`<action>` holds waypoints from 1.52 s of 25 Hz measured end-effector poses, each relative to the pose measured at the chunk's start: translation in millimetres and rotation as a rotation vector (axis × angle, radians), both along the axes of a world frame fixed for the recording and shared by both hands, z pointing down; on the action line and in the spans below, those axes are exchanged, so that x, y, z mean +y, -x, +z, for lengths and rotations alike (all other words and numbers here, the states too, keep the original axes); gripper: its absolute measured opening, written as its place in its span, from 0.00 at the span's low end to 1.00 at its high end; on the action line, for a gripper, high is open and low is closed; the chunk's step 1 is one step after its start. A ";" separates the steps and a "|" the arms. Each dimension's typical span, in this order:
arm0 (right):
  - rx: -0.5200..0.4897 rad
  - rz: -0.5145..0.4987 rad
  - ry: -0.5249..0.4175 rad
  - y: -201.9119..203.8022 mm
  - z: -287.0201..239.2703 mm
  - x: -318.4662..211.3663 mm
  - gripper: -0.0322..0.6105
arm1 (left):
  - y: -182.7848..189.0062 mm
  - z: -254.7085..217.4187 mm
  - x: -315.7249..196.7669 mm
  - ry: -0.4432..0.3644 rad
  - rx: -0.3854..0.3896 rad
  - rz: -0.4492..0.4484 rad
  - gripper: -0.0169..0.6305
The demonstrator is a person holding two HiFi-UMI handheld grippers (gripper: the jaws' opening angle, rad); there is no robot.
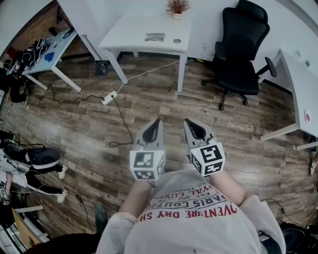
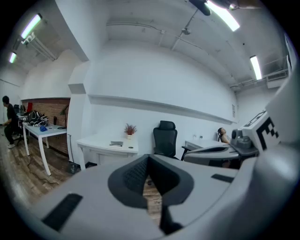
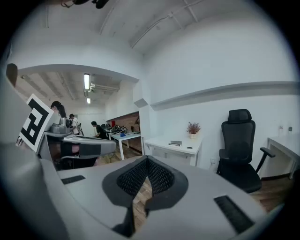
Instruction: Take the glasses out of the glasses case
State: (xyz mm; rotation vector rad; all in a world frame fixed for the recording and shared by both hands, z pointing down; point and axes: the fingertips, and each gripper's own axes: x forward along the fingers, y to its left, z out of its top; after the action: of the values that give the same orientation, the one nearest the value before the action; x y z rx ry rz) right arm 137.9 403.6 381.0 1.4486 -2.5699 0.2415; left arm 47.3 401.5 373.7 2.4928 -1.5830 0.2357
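I see no glasses and no clear glasses case. A flat grey object (image 1: 155,37) lies on the white desk (image 1: 134,27) far ahead; I cannot tell what it is. It also shows in the left gripper view as a flat grey object (image 2: 116,143) and in the right gripper view (image 3: 176,143). My left gripper (image 1: 158,121) and right gripper (image 1: 187,121) are held side by side close to the person's chest, over the wooden floor, pointing at the desk. Each is shut with nothing between its pads: left gripper (image 2: 149,159), right gripper (image 3: 147,160).
A black office chair (image 1: 241,49) stands right of the desk, a small potted plant (image 1: 177,7) on it. A power strip (image 1: 109,97) with cables lies on the floor ahead. Another white desk (image 1: 300,92) is at right, a cluttered table (image 1: 49,52) at left.
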 end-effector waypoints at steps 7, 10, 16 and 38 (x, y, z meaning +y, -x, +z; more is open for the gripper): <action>-0.003 0.009 0.000 4.7 -1.3 -2.2 0.07 | 9.9 -3.1 -4.8 -0.003 -0.007 -0.006 0.03; -0.003 0.015 0.011 7.4 2.2 -3.7 0.07 | 16.0 -1.1 -6.4 0.005 -0.004 -0.010 0.03; -0.088 0.018 0.028 26.4 4.1 -9.0 0.07 | 36.6 6.2 -12.3 0.019 0.001 0.003 0.03; -0.018 -0.036 0.104 125.4 45.5 -75.0 0.07 | 147.4 57.3 -73.4 0.125 0.056 -0.070 0.03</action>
State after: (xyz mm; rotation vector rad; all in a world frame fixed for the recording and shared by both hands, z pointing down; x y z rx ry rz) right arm 12.5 328.6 426.6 1.3693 -2.5540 0.3788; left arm -100.1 328.1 431.0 2.3259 -1.5791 0.2443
